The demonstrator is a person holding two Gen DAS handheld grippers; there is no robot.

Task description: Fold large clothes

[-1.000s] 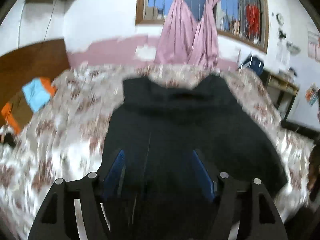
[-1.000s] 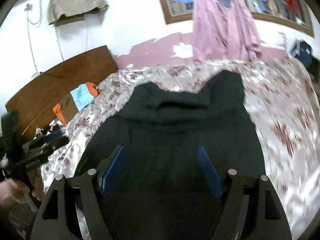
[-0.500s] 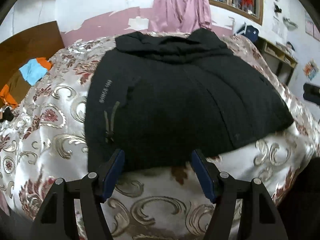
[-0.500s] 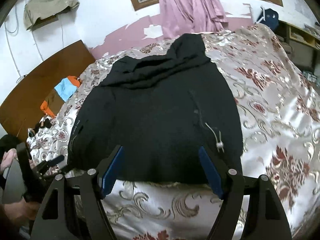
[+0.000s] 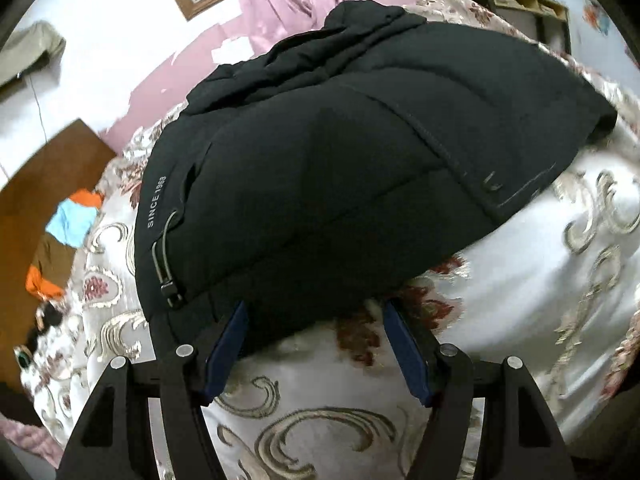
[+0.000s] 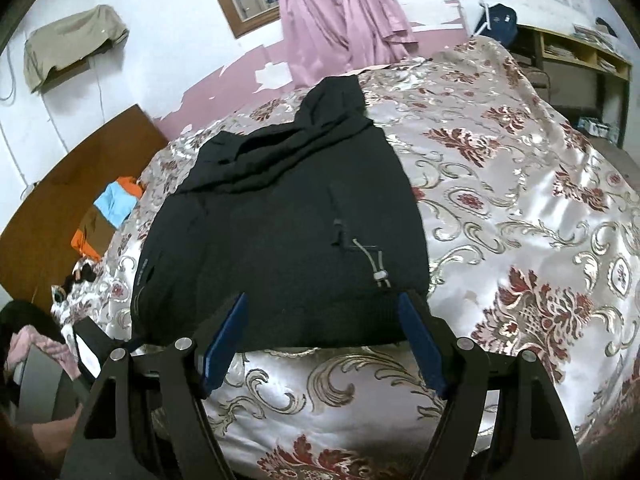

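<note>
A black hooded padded jacket point(image 5: 320, 184) lies folded on the bed, sleeves tucked in, hood at the far end. It also shows in the right wrist view point(image 6: 280, 240). My left gripper point(image 5: 316, 312) is open and empty, with its fingers at the jacket's near hem. My right gripper point(image 6: 320, 300) is open and empty, just short of the near hem, near a drawcord toggle point(image 6: 380, 274). A left-side toggle point(image 5: 170, 292) hangs at the hem's left corner.
The bed has a shiny floral cover point(image 6: 520, 220). A wooden headboard point(image 6: 60, 208) stands at left with blue and orange clothes point(image 6: 116, 200) by it. Pink curtains point(image 6: 340, 20) hang at the far wall. A shelf point(image 6: 580, 56) stands far right.
Both grippers let go of the jacket and drew back toward the near hem. The jacket now lies flat on the bed. The left gripper has tilted and come closer to the hem.
</note>
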